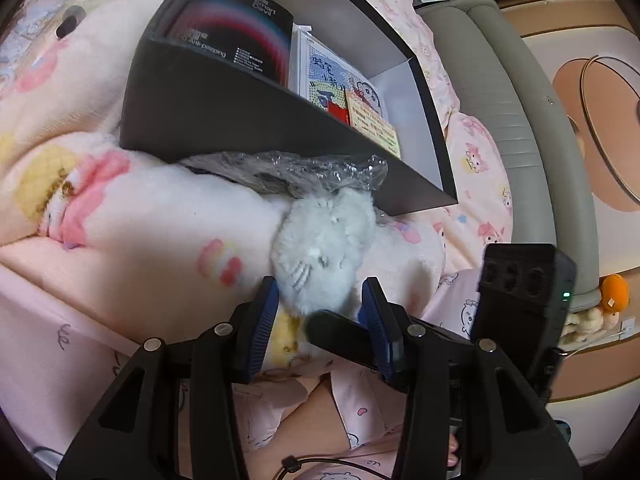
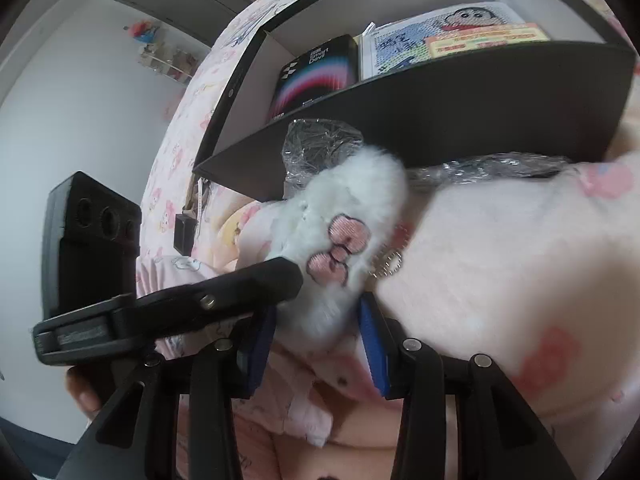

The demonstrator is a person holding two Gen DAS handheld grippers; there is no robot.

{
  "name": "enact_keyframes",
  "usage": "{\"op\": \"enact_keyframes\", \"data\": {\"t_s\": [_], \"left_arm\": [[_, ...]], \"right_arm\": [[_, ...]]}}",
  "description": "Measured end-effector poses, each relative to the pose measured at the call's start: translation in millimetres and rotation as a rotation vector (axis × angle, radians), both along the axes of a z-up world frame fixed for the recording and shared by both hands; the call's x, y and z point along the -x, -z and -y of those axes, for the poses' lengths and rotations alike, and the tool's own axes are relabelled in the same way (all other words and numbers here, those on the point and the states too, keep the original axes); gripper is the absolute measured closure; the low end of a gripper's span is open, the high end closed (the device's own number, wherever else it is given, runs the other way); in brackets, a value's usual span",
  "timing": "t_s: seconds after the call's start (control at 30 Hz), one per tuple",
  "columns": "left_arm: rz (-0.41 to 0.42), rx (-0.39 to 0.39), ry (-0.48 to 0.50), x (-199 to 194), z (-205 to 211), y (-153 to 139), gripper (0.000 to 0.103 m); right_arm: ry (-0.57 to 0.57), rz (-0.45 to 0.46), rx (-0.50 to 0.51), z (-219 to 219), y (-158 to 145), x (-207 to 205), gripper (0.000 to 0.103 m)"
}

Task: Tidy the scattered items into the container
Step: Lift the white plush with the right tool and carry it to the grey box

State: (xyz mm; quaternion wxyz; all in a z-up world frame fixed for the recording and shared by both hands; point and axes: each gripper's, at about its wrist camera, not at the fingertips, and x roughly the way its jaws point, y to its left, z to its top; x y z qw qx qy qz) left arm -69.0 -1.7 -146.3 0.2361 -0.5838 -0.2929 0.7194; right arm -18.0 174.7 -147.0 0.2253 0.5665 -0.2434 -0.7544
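My left gripper and my right gripper both stand spread around the same small white fluffy plush toy, blue pads just beside its fur on either flank; whether any pad presses the fur I cannot tell. From the right wrist view, the left gripper's black finger crosses in front of the toy's near end, so the two tools meet at almost one spot and neither is clearly nearer. The toy lies on the pink cartoon-print fleece blanket, its long axis running away from both grippers toward the box, pink embroidered paw pads facing the right camera and a small ball chain at its side. Its far end touches crumpled clear plastic wrap, which lies against the near wall of the black open-topped rectangular cardboard box. Inside the box rest a black packet with rainbow stripes and a cartoon diamond-painting kit. I judge the coming move a lift up and forward over that near wall.
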Motion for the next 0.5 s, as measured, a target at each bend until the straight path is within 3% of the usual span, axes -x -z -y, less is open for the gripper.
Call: {"op": "enact_keyframes", "data": {"t_s": [0.13,0.3,0.37,0.5], "left_arm": [[-0.03,0.01,0.003,18,0,-8,0.057],[0.007,0.025,0.078,38,-21,8,0.055],[0.016,0.026,0.103,39,-26,11,0.071],[-0.036,0.062,0.094,27,-23,-1,0.078]], "right_arm": [[-0.002,-0.001,-0.008,-1,2,1,0.074],[-0.023,-0.017,-0.013,0,-1,-5,0.076],[-0.037,-0.022,-0.036,2,-2,-6,0.076],[-0.053,-0.005,-0.028,-3,0,-6,0.077]]}}
